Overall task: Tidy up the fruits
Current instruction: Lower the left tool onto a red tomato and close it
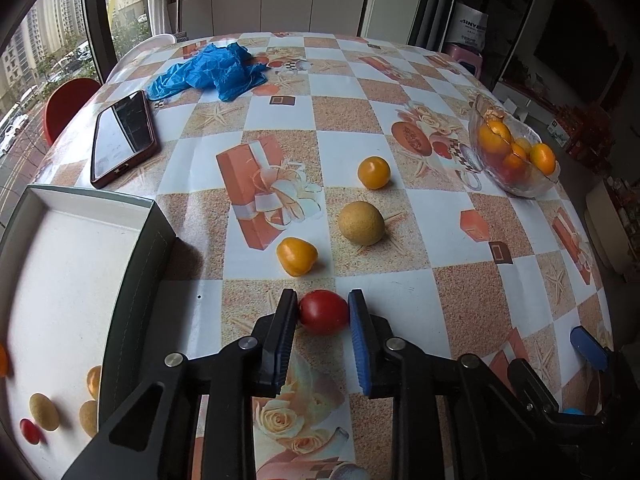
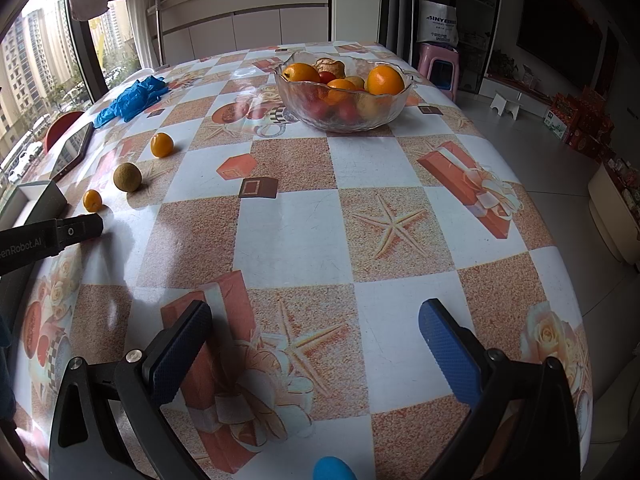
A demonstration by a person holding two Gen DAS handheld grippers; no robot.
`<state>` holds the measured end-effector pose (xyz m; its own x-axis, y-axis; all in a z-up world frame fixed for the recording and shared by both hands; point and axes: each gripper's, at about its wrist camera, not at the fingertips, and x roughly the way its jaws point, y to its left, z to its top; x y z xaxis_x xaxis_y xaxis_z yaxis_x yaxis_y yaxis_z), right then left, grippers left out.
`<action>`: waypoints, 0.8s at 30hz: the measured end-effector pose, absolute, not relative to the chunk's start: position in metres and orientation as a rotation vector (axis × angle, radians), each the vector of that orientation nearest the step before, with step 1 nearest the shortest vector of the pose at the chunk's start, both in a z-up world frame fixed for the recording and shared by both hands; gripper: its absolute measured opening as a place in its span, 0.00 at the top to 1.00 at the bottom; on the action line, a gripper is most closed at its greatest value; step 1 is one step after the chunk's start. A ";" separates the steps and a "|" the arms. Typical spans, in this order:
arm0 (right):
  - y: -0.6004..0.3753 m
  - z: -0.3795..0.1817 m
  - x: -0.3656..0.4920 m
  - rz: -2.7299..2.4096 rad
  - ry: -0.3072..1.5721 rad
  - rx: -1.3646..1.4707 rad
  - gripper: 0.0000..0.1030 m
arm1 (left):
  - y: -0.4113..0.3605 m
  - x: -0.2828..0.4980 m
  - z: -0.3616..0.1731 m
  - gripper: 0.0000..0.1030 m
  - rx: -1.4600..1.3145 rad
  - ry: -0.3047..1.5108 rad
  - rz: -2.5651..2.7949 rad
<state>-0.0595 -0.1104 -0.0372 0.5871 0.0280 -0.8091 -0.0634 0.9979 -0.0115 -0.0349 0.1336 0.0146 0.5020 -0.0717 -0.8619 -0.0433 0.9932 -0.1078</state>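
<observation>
Fruit spread on counter btwn box & bowl.
Checked-oilcloth counter point(image 1: 360, 152): open white-lined cardboard box point(image 1: 72, 280) at left edge w/ several small fruits in it; dark-cased smartphone point(image 1: 122, 138) behind box, crumpled blue plastic glove point(image 1: 208, 70) further back. Small red round fruit point(image 1: 323, 312) sits btwn pads of left claw point(image 1: 323, 310). Behind it: small orange citrus point(image 1: 297, 256), tan round fruit point(image 1: 361, 223), then round orange citrus point(image 1: 373, 172). Clear glass bowl point(image 2: 344, 120) of fruit far right.

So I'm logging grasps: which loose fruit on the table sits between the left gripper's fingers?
The small red fruit, pinched by the left gripper. The two orange ones and the tan one lie free, farther up the tablecloth.
</observation>
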 end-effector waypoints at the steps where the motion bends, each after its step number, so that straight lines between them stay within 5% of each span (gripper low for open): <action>1: -0.111 -0.037 -0.060 0.053 0.942 -0.041 0.00 | 0.133 -0.036 0.015 0.73 -0.109 1.044 -0.017; 24: -0.111 -0.039 -0.058 0.042 0.943 -0.038 0.00 | 0.138 -0.097 0.014 0.73 -0.011 0.992 -0.073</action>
